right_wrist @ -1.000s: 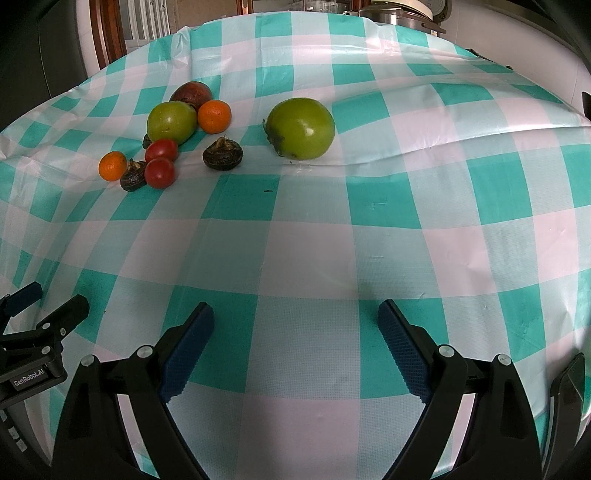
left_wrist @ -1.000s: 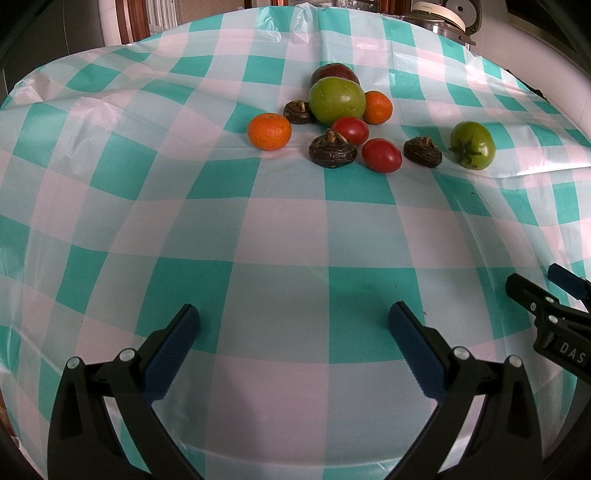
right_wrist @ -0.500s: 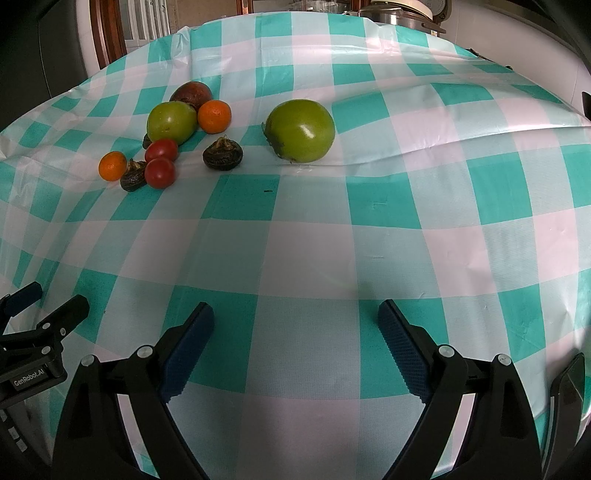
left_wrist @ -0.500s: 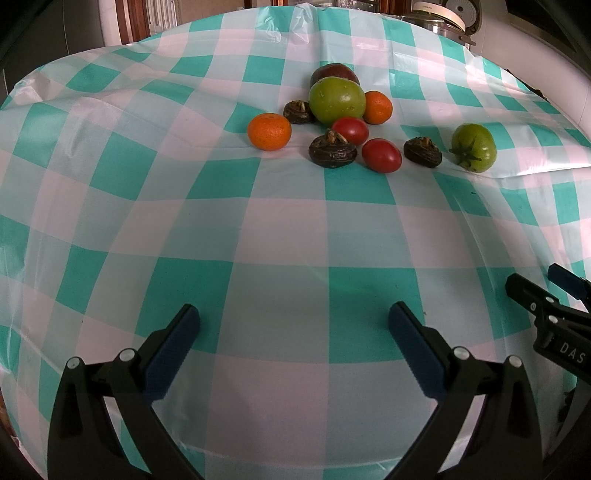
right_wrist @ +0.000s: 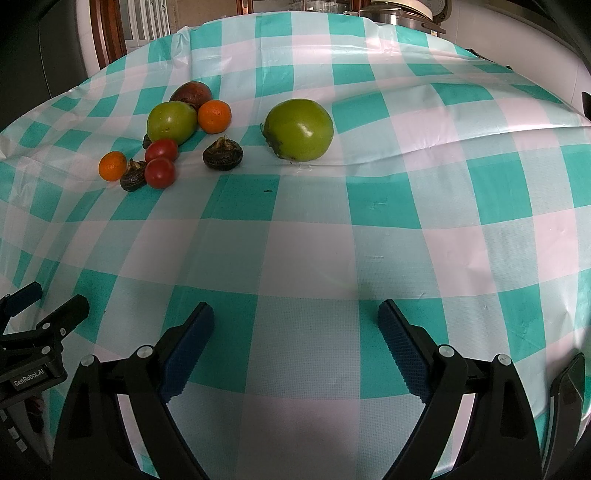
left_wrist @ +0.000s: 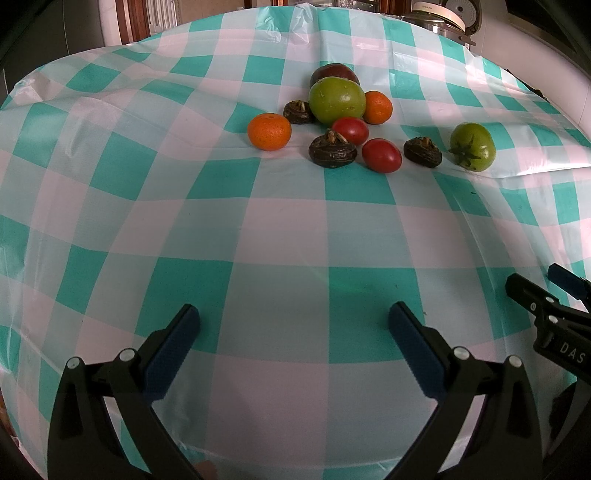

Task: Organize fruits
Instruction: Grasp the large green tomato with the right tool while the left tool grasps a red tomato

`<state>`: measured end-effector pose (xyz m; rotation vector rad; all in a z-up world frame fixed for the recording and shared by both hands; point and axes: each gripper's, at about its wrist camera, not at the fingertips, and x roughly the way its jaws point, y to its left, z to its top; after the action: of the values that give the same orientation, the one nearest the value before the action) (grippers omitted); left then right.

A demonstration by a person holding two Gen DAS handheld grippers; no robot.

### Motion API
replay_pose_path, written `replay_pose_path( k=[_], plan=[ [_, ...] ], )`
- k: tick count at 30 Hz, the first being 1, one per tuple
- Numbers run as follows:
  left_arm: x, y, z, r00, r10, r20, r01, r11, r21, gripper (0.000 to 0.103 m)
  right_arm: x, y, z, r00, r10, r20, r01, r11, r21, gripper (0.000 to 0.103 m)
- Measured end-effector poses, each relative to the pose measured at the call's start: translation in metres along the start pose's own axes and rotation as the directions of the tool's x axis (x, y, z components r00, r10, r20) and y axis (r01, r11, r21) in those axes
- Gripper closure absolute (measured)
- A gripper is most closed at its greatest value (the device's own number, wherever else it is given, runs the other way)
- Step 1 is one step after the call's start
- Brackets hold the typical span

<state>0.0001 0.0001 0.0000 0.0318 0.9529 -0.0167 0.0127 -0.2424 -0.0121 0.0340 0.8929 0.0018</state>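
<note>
A cluster of fruit lies far ahead on the checked tablecloth: a large green tomato, a dark purple fruit behind it, two oranges, two red tomatoes, three dark brown water chestnuts. A second green tomato sits apart to the right; in the right wrist view this green tomato is straight ahead. My left gripper is open and empty. My right gripper is open and empty.
A metal pot with a white lid stands beyond the table's far right edge. A wooden chair back is beyond the far left edge. Each gripper shows at the side of the other's view.
Almost nothing has moved. Both grippers stay open and hover over the near part of the table; the view has shifted only slightly.
</note>
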Motion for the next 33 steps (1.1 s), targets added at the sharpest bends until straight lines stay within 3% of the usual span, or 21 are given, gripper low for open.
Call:
replay_pose_path(
  k=[16,20,23,25,29,33],
  plan=[
    [0.000,0.000,0.000,1.000,0.000,0.000,0.000,1.000,0.000,0.001,-0.002,0.002,0.004,1.000,0.026,-0.017,-0.026,0.999,-0.035,0.016],
    [0.001,0.000,0.000,1.000,-0.001,0.000,0.001,1.000,0.000,0.001,0.003,-0.024,0.028,0.996,0.068,0.050,-0.070,0.997,0.038,0.016],
    [0.001,0.000,0.000,1.000,-0.003,0.000,0.003,1.000,0.001,0.001,0.018,-0.030,0.060,0.993,0.063,0.097,-0.066,0.998,0.025,0.016],
    [0.001,0.000,0.001,1.000,-0.004,0.000,0.004,1.000,0.001,0.001,0.030,-0.028,0.076,0.993,0.064,0.099,-0.066,0.998,0.014,0.017],
    [0.002,0.001,0.002,1.000,-0.004,0.000,0.004,1.000,0.000,0.001,0.048,-0.030,0.106,0.976,0.169,0.134,-0.182,0.979,0.090,0.017],
    [0.003,0.001,0.003,1.000,-0.004,-0.001,0.004,1.000,0.000,0.001,0.067,-0.015,0.126,0.983,0.148,0.113,-0.158,0.984,0.086,0.022]
  ],
)
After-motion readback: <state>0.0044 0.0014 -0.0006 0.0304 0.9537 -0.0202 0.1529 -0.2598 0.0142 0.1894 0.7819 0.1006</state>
